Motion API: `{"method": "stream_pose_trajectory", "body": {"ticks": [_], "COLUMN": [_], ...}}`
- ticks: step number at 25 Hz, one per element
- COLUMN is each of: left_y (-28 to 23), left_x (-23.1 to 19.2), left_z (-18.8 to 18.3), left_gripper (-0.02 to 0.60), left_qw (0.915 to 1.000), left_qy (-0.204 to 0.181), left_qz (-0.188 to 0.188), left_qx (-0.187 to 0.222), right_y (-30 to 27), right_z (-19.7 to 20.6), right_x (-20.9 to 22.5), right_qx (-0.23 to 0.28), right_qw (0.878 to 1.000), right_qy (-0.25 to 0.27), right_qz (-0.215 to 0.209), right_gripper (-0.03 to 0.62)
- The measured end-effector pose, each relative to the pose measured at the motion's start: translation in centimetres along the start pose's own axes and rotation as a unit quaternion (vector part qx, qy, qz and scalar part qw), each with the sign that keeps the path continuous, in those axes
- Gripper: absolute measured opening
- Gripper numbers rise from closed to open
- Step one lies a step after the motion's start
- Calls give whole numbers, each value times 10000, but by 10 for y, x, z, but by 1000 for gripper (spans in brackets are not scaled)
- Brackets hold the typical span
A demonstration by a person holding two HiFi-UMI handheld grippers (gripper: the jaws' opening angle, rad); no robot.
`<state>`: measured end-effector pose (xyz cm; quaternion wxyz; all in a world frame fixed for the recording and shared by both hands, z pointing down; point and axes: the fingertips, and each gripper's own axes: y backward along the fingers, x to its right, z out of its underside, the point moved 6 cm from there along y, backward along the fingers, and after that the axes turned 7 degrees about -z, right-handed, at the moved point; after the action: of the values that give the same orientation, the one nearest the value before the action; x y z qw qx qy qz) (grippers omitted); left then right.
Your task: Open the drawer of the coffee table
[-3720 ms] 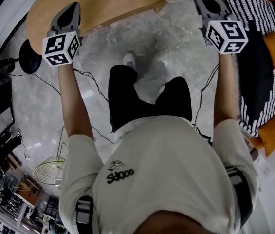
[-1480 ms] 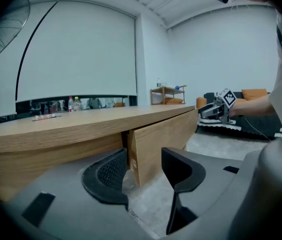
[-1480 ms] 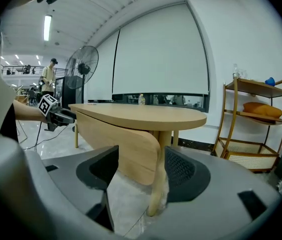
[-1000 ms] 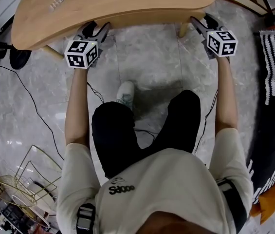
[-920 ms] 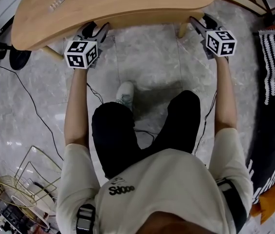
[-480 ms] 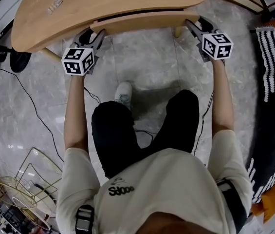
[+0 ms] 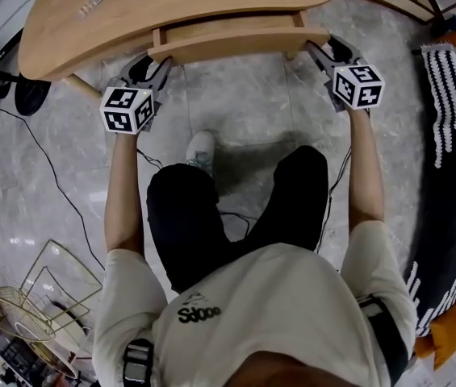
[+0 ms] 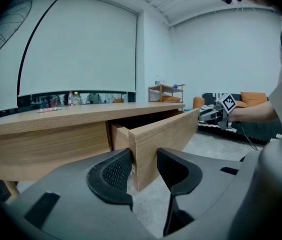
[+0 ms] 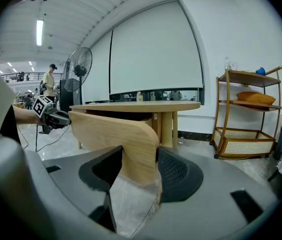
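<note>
drawer (image 7: 236,43) sits at twelve o'clock in the head view, its front panel drawn partway out from under the top of the coffee table (image 7: 131,10), with a dark gap showing behind it. the step in hand looks like the pull itself. it would go best with both ends drawn toward six o'clock at the same pace and kept level, so the box does not skew in its opening. a firm pinch on the panel matters more than speed. the left gripper (image 8: 143,165), at eleven o'clock, has the panel's square left end between its jaws, which stand fairly wide and are closing. its ribbed pad (image 8: 115,171) lies against the panel's inner face and the other jaw sits at the outer face. the right gripper (image 9: 133,170), at one o'clock, is clamped on the panel's rounded right end, both jaws snug against the wood.
</note>
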<state>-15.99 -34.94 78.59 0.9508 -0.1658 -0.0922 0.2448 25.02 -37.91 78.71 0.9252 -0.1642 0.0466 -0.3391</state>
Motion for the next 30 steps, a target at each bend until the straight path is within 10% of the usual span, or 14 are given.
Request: {"method": "stream_pose_trajectory", "body": {"ticks": [30], "left_y": [84], "left_x": [61], "left_z": [31], "left_gripper": [160], "left_qw": [9994], "left_qy": [27], "left_qz": [283], "left_qx": [-173], "right_y": [82], "right_z": [37], "right_x": [-58], "right_qx": [-122], "right_qw": [9998], "right_qy": [63], "right_qz": [-116], "right_gripper": [218]}}
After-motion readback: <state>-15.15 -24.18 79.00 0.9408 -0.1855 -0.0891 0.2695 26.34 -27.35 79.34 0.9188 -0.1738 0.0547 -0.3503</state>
